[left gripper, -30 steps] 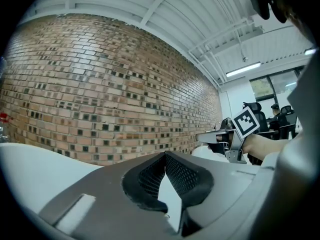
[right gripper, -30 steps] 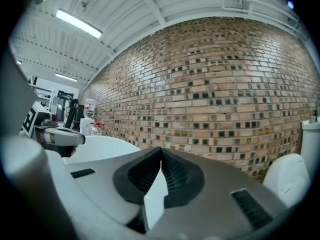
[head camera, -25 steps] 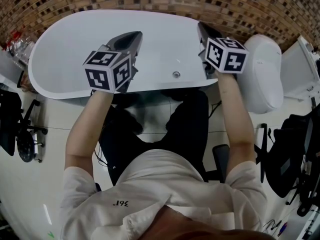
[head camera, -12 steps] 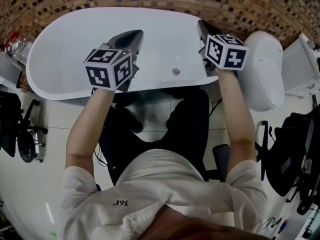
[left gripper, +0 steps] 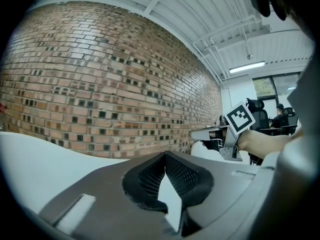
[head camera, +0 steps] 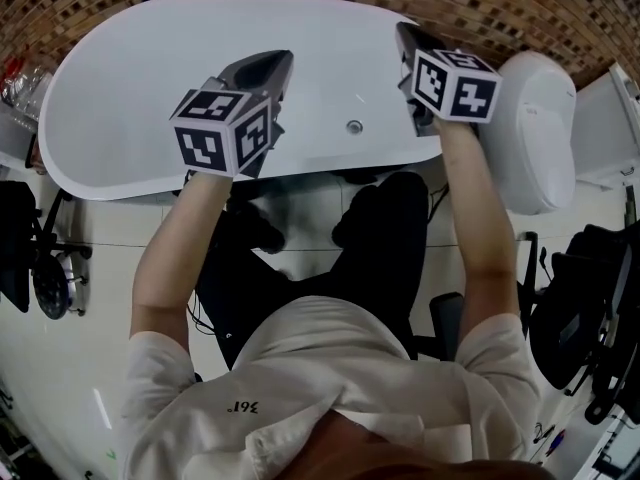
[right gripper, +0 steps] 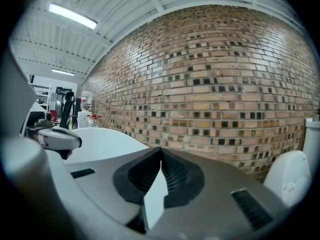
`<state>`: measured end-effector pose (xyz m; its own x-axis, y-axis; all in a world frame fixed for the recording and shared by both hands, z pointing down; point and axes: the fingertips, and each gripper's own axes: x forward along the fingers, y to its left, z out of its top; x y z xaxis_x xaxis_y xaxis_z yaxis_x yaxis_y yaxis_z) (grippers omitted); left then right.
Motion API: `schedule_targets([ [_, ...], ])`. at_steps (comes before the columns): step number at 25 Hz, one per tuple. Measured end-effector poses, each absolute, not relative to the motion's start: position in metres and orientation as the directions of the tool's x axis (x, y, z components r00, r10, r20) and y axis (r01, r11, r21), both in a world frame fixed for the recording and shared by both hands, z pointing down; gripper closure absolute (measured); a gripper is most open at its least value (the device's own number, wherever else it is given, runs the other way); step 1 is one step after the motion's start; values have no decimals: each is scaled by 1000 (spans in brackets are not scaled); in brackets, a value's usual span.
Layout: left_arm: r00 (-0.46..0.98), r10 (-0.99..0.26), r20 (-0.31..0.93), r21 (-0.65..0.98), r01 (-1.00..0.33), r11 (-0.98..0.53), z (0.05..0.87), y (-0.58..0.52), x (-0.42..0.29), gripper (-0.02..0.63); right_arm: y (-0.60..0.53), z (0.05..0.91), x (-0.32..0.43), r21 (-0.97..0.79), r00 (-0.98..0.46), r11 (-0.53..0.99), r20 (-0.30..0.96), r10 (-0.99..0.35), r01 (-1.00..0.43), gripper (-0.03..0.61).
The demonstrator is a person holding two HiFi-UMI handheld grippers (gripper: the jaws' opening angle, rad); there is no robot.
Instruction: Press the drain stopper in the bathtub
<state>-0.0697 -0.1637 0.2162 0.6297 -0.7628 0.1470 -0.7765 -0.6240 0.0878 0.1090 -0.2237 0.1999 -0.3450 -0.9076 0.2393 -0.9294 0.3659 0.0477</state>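
A white oval bathtub (head camera: 150, 78) lies below me along a brick wall. A small round metal fitting (head camera: 353, 126) shows on its near inner wall; the drain stopper itself I cannot make out. My left gripper (head camera: 278, 63) hangs over the tub's middle, jaws shut with nothing held. My right gripper (head camera: 405, 36) is over the tub's right end, also shut and empty. In the left gripper view the left gripper (left gripper: 165, 156) points level at the brick wall, with the right gripper (left gripper: 197, 133) off to its right. In the right gripper view the right gripper (right gripper: 161, 151) faces the wall too.
A white toilet (head camera: 535, 128) stands right of the tub. Office chairs (head camera: 590, 298) and cables crowd the floor at right, and a wheeled stand (head camera: 45, 268) is at left. The brick wall (head camera: 520, 18) runs behind the tub. Bottles (right gripper: 87, 116) stand past the tub's far end.
The head view has shifted slightly, so the tub looks larger and lower in frame. Both grippers stay shut and hold nearly the same places over the tub.
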Motion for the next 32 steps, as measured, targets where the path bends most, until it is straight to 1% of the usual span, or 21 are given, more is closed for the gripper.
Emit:
schedule_targets([
  [5,631,-755,181,110,-775,-622,246,-189,-70,607,-255,225,101,54,-345,373,278,-897,-926,563],
  [22,627,-709,323,195,-777,-599,351,-254,-57,607,-348,355,109,31,-305,358,459,-835,-933,563],
  [32,627,-683,373,241,-777,-582,395,-274,-51,609,-380,410,104,17,-300,361,522,-799,-932,563],
])
